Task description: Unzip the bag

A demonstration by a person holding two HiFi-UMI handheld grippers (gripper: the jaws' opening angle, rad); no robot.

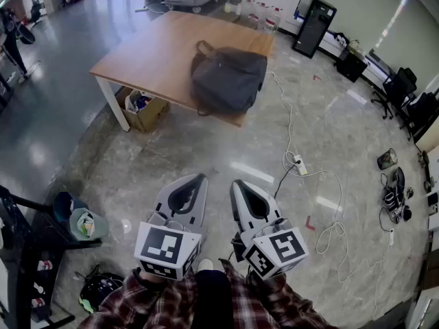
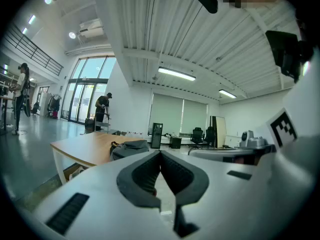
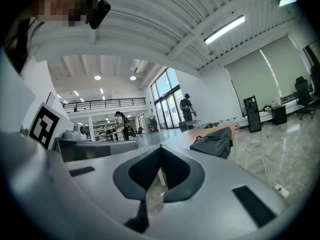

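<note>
Two grippers are held down low, close to the body: the left gripper [image 1: 200, 177] and the right gripper [image 1: 237, 183]. Both are closed tip to tip with nothing caught between the jaws, which is backed up by each gripper view. Past them, a stretch of floor with a power strip [image 1: 300, 163] and its cable is laid out before the table [image 1: 158, 46]. The bag [image 1: 228, 79] is found well apart from both grippers, straight ahead, lying flat at the table's near edge by its near right corner. Its long axis seems to run away from the grippers, handle end toward the table's middle. The right gripper is judged slightly nearer. No brand or writing can be read on the bag, and the zip can't be made out from here.
</note>
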